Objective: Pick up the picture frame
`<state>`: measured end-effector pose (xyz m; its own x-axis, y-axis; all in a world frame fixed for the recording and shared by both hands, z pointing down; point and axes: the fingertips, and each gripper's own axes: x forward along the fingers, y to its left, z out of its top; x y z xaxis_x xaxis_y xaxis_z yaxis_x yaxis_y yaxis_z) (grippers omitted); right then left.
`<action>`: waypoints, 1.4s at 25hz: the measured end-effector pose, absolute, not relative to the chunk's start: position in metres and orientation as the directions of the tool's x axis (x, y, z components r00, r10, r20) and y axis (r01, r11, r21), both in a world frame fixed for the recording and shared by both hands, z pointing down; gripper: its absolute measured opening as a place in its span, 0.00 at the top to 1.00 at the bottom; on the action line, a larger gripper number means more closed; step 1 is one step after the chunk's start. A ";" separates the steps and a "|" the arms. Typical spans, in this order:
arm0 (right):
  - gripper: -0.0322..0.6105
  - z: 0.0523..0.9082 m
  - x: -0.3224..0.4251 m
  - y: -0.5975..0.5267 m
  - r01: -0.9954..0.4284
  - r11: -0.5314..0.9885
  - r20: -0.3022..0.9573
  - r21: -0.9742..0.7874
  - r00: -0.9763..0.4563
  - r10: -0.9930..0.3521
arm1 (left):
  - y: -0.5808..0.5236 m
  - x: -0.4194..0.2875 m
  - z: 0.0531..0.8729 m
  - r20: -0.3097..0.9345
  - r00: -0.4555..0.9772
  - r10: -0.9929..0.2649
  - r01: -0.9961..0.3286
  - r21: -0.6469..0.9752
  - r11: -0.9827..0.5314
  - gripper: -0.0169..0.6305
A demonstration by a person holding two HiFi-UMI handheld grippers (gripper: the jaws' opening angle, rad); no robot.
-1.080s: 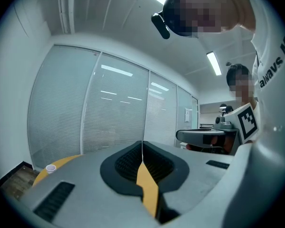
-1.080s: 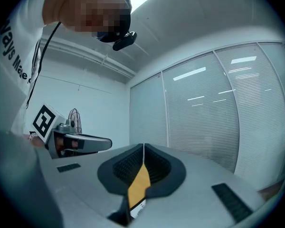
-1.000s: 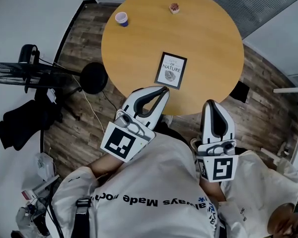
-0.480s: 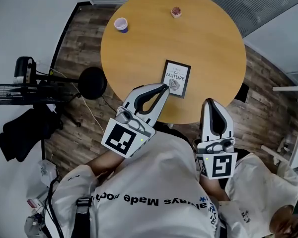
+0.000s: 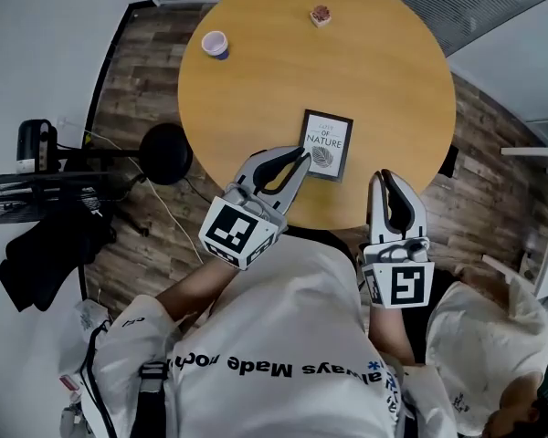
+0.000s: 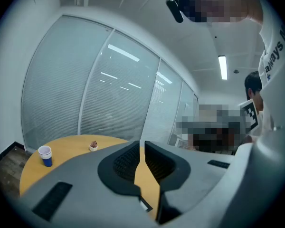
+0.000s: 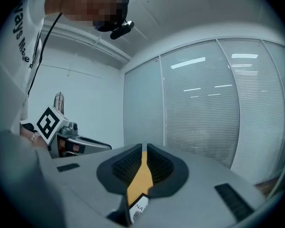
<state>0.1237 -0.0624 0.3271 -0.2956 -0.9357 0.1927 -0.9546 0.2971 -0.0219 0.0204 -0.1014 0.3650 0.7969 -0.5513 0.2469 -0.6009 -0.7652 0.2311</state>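
Well apart on table [image 5: 393, 71], upright cup [image 5: 216, 43], flat picture frame [image 5: 327, 144]

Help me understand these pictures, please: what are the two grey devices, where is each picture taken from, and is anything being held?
There is no robot here. A person holds two hand tools, each with two jaws: the left gripper and the right gripper. The head view comes from a camera on the person's head, looking steeply down. The other two views come from cameras riding on each gripper, looking along its jaws. On the round wooden table are a picture frame, a small cup and a small reddish object, too small to identify. Both grippers have their jaws together and hold nothing. The left one's tips are close to the frame's edge.
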 end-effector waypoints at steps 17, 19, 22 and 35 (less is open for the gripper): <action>0.81 0.485 0.137 -0.071 -0.957 0.283 0.429 -0.060 -0.281 -0.858 | -0.110 0.019 0.512 0.427 0.774 -0.468 -0.616 0.336 -0.713 0.81; 0.80 0.505 0.138 -0.072 -0.956 0.284 0.457 -0.067 -0.282 -0.844 | -0.111 0.019 0.528 0.444 0.769 -0.460 -0.619 0.341 -0.707 0.81; 0.80 0.534 0.138 -0.075 -0.956 0.283 0.499 -0.077 -0.283 -0.819 | -0.114 0.019 0.558 0.481 0.755 -0.446 -0.630 0.344 -0.696 0.81; 0.79 0.636 0.146 -0.088 -0.958 0.268 0.649 -0.104 -0.270 -0.712 | -0.122 0.021 0.666 0.640 0.678 -0.361 -0.685 0.373 -0.625 0.81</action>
<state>0.1462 -0.0878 0.6364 -0.2697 -0.7118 0.6486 -0.9577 0.2681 -0.1041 0.0212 -0.1224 0.6665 0.6779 -0.3613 0.6402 -0.6855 -0.6254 0.3728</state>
